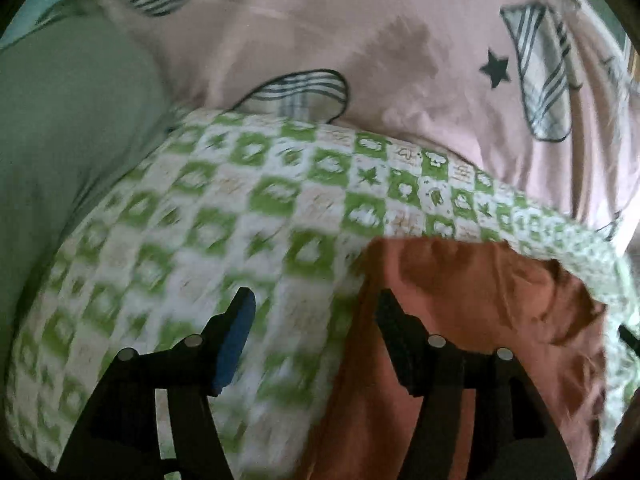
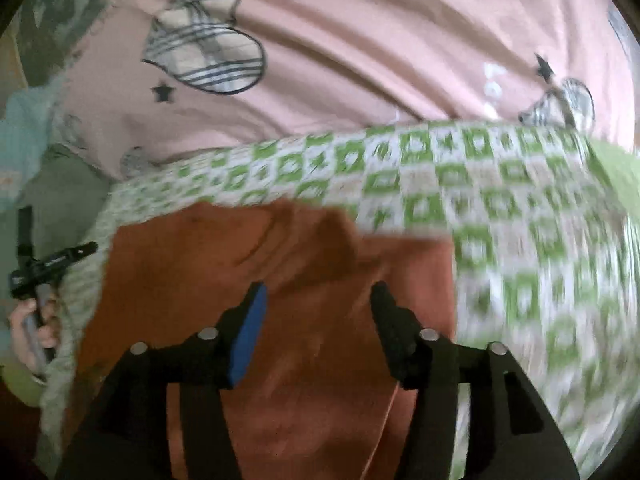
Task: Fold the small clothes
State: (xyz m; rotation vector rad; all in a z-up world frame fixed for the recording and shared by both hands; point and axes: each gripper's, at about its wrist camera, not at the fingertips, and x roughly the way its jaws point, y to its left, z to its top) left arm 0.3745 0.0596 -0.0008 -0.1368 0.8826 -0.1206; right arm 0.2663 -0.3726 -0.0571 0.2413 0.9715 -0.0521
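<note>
**Rust garment flat under both grippers**

Where the rust-orange garment (image 2: 280,320) lies, directly beneath my right gripper (image 2: 318,300), I cannot tell its long axis, as its near end leaves the frame; its far edge runs crosswise ahead of the fingertips. The cloth looks soft, matte and creased. My left gripper (image 1: 314,306) hangs over its left border. Both grippers are spread, pinching nothing. Beneath it is a green-and-white checked blanket (image 1: 180,220), beyond that a pink sheet (image 2: 360,40) with plaid patches and stars.
</note>
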